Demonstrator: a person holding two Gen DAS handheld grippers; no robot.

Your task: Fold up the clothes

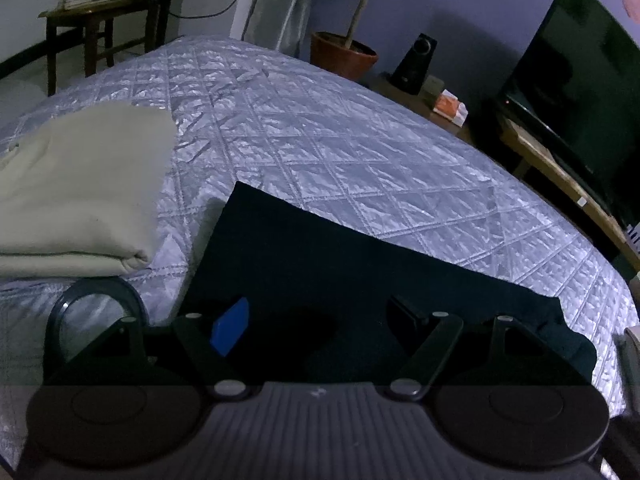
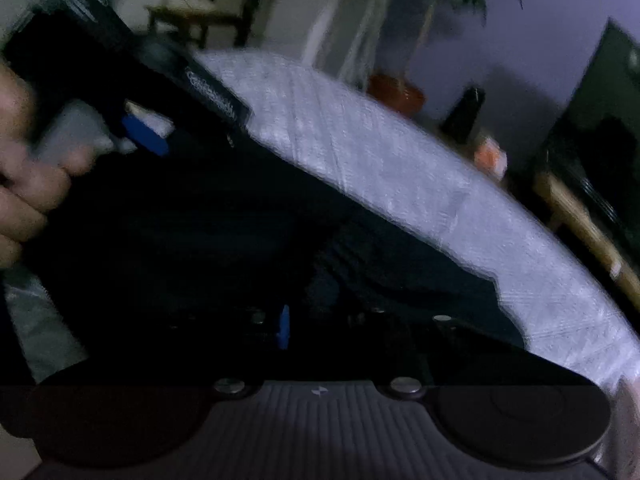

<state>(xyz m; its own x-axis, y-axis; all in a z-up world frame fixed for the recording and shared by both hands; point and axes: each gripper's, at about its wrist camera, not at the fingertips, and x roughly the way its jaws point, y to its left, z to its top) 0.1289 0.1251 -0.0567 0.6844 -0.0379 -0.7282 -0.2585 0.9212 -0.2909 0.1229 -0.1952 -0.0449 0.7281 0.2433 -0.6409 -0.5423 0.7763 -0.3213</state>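
Observation:
A dark navy garment [image 1: 360, 264] lies flat on the quilted bed, its far edge straight. My left gripper [image 1: 316, 320] hovers just over its near part with the jaws wide apart and nothing between them. A folded beige garment [image 1: 80, 184] lies to the left. In the blurred right wrist view the same dark garment [image 2: 240, 240] fills the middle. My right gripper [image 2: 316, 320] sits low over it, its jaws close together on the dark cloth. The left gripper's body and the hand that holds it [image 2: 24, 184] show at upper left.
The silver quilted bedspread [image 1: 320, 128] covers the bed. A wooden chair [image 1: 96, 20] with white shoes stands far left. A terracotta plant pot [image 1: 344, 54], a speaker [image 1: 416, 64] and a TV [image 1: 576, 96] on a wooden bench line the far right side.

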